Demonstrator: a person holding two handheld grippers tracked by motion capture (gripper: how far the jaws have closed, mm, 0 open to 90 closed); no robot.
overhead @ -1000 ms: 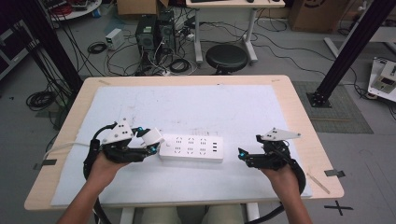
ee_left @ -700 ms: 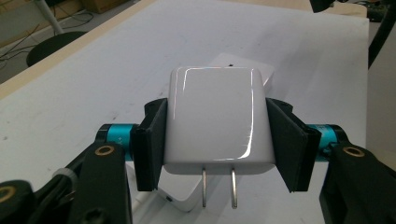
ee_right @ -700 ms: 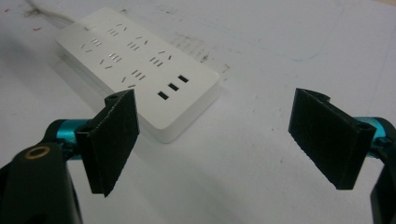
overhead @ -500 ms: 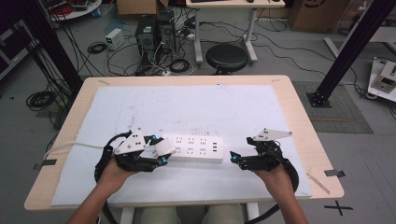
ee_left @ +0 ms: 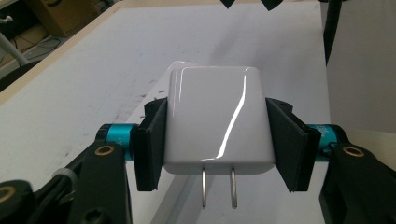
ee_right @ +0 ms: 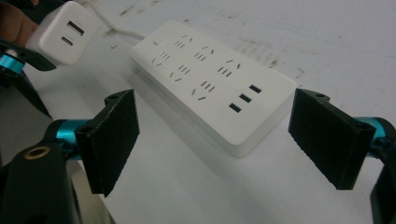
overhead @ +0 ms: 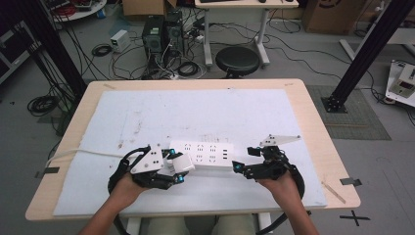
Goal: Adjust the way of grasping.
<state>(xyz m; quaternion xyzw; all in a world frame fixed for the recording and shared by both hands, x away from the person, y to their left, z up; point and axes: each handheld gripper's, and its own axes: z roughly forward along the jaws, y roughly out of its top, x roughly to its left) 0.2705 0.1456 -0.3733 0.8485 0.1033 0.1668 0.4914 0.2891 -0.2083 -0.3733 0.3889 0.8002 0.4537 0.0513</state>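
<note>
White mat point(overhead: 210, 112): left gripper point(ee_left: 217, 135) clamps charger point(ee_left: 217, 121); right gripper point(ee_right: 229, 135) agape before power strip point(ee_right: 215, 79).

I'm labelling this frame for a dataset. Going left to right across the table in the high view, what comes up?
White cable → left gripper holding the charger → power strip → right gripper.

Power strip point(overhead: 203, 153) on mat point(overhead: 195, 112), mid-table; charger point(overhead: 180, 164) at its left end; stool point(overhead: 238, 59) behind table point(overhead: 313, 122).
</note>
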